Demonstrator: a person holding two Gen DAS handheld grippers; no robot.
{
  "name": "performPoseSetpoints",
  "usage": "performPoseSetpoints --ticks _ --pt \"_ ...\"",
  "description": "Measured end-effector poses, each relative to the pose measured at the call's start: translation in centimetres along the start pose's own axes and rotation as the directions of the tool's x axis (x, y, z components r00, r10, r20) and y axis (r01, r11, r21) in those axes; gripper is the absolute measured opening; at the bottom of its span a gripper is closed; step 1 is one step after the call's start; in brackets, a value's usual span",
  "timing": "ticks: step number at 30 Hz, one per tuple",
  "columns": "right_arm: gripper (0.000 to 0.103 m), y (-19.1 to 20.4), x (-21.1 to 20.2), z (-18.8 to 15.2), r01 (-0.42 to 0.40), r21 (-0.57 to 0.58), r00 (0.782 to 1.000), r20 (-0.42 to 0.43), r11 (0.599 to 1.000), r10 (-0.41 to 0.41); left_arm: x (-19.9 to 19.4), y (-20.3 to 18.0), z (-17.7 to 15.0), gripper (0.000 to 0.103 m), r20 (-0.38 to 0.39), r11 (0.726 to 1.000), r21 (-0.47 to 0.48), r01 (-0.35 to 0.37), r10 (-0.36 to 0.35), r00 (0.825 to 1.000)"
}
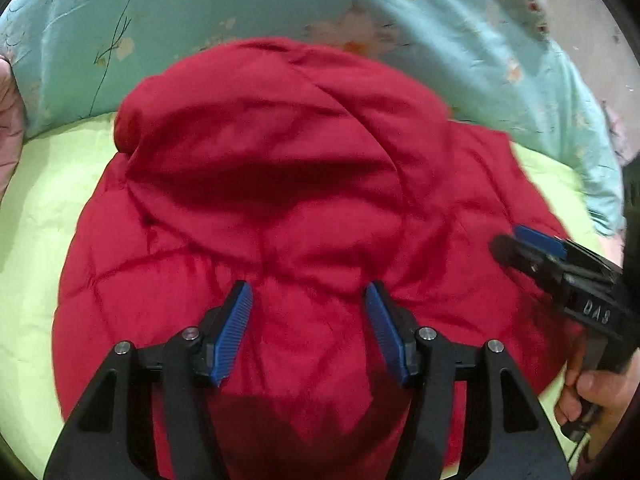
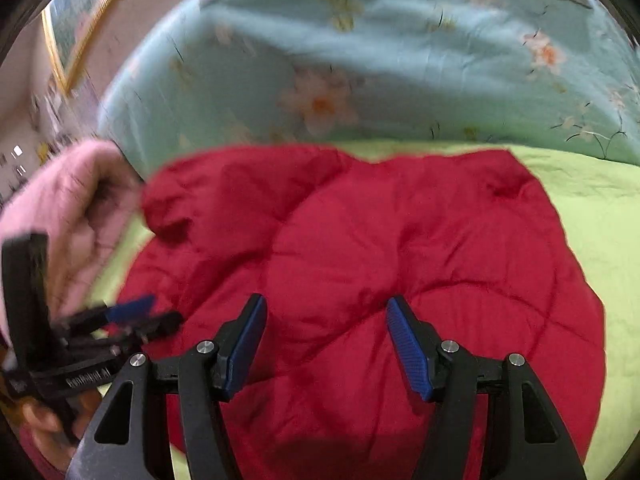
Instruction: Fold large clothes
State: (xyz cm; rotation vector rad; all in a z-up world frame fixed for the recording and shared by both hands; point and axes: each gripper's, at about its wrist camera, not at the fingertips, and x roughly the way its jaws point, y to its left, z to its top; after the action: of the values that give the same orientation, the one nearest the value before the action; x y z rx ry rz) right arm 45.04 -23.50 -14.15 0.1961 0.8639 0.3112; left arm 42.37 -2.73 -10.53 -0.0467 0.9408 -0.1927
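Observation:
A red quilted jacket (image 1: 280, 200) lies folded in a puffy bundle on a lime-green sheet (image 1: 36, 240). It also shows in the right wrist view (image 2: 380, 248). My left gripper (image 1: 308, 292) is open and empty just above the jacket's near part. My right gripper (image 2: 326, 308) is open and empty over the jacket's near edge. The right gripper also shows at the right of the left wrist view (image 1: 520, 244), over the jacket's right side. The left gripper also shows at the left of the right wrist view (image 2: 144, 312).
A light-blue floral duvet (image 1: 200, 20) is heaped behind the jacket; it also shows in the right wrist view (image 2: 400, 60). A pink garment (image 2: 68, 208) lies at the left. A gold-framed picture (image 2: 72, 28) hangs on the wall.

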Motion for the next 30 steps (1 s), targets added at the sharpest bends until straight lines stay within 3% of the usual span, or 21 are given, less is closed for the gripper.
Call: performPoseSetpoints --ticks 7,14,19,24,30 --pt "0.061 -3.2 3.6 2.3 0.126 0.053 0.991 -0.049 0.991 -0.124 3.7 1.2 4.0 0.06 -0.05 0.997 -0.031 -0.072 0.07 0.996" --pt "0.061 -7.7 5.9 4.1 0.152 0.156 0.987 -0.079 0.976 -0.141 6.8 5.7 7.6 0.059 -0.1 0.988 -0.137 -0.075 0.062 0.993" --pt "0.061 -9.2 6.5 4.3 0.142 0.203 0.989 -0.071 0.969 -0.13 8.0 7.0 7.7 0.06 -0.11 0.987 -0.144 -0.071 0.055 0.992" --pt "0.062 -8.9 5.1 3.7 0.126 0.205 0.992 -0.047 0.971 -0.119 6.4 6.6 7.3 0.06 -0.104 0.989 -0.135 -0.063 0.049 0.993" --pt "0.064 -9.2 0.9 2.1 0.08 0.209 0.996 0.016 0.975 -0.085 1.4 7.5 4.7 0.061 -0.037 0.989 -0.146 0.006 -0.011 0.999"
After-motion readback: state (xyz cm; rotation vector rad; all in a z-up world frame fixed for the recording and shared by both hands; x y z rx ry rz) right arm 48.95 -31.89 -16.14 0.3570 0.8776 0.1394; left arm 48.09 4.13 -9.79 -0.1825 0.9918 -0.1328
